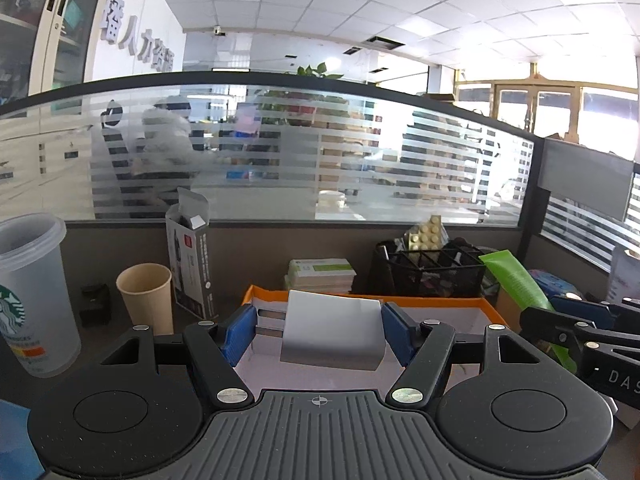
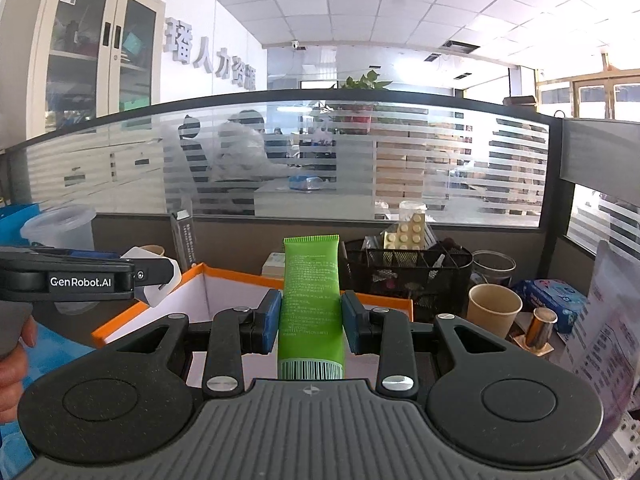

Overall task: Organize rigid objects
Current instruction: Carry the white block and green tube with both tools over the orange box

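Left gripper (image 1: 318,334) fingers pinch the white block (image 1: 334,330); right gripper (image 2: 308,322) fingers clamp the green tube (image 2: 311,300).

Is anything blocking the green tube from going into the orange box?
Nothing visible does. The right gripper holds the green tube upright just in front of the orange box, whose open white inside lies right behind it. The left gripper with its white block hangs over the box's left part.

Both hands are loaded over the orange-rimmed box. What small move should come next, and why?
Probably lower the left gripper slightly and release the white block: it already hangs over the orange-rimmed box. The right gripper, holding the green tube, sits nearer the box's edge.
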### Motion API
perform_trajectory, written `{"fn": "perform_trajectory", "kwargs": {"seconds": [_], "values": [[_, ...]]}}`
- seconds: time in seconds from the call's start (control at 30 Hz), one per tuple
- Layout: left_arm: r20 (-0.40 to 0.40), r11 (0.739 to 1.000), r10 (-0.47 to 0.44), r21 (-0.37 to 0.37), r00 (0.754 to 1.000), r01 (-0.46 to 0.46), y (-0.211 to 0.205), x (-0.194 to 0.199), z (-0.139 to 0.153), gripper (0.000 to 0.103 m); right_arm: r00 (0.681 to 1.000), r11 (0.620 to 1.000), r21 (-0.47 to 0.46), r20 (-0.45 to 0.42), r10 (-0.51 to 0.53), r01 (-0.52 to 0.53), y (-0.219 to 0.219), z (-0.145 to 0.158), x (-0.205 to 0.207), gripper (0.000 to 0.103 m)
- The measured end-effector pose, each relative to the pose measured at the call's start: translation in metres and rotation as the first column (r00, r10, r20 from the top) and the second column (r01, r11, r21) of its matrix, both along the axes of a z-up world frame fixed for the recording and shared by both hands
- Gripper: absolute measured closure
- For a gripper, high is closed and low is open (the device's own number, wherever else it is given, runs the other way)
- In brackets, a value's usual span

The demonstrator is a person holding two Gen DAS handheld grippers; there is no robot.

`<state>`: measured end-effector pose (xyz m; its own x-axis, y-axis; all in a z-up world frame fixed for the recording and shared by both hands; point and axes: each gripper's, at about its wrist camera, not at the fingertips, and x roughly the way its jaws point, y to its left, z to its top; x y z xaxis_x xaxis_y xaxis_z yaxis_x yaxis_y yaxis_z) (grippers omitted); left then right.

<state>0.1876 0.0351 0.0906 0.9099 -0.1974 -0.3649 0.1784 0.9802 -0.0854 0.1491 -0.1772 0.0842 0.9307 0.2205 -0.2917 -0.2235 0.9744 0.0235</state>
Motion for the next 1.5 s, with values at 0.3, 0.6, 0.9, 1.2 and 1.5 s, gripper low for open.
{"fn": "perform_trajectory", "kwargs": {"seconds": [0.3, 0.6, 0.9, 1.2, 1.5], "values": [[-0.019, 1.000, 0.005, 0.012, 1.000, -0.005, -0.005, 0.026, -0.007, 0.035, 1.000, 1.000, 0.006, -0.013, -0.002, 0.002, 0.003, -0.004, 0.027, 0.073], [-0.069, 1.000, 0.007, 0.024, 0.998, -0.006, -0.009, 0.048, -0.025, 0.035, 0.998, 1.000, 0.008, -0.055, -0.003, 0.004, 0.005, -0.019, 0.050, 0.073], [-0.120, 0.999, 0.011, 0.034, 0.993, -0.007, -0.011, 0.066, -0.044, 0.035, 0.994, 1.000, 0.009, -0.106, -0.004, 0.005, 0.007, -0.034, 0.069, 0.073], [-0.179, 1.000, -0.007, 0.026, 0.984, 0.012, -0.011, 0.076, -0.062, 0.035, 0.989, 1.000, -0.006, -0.150, 0.006, -0.007, 0.013, -0.049, 0.079, 0.073], [-0.198, 0.999, -0.011, 0.041, 0.980, 0.020, -0.013, 0.076, -0.065, 0.035, 0.981, 1.000, -0.023, -0.191, -0.009, 0.004, 0.016, -0.062, 0.088, 0.073]]}}
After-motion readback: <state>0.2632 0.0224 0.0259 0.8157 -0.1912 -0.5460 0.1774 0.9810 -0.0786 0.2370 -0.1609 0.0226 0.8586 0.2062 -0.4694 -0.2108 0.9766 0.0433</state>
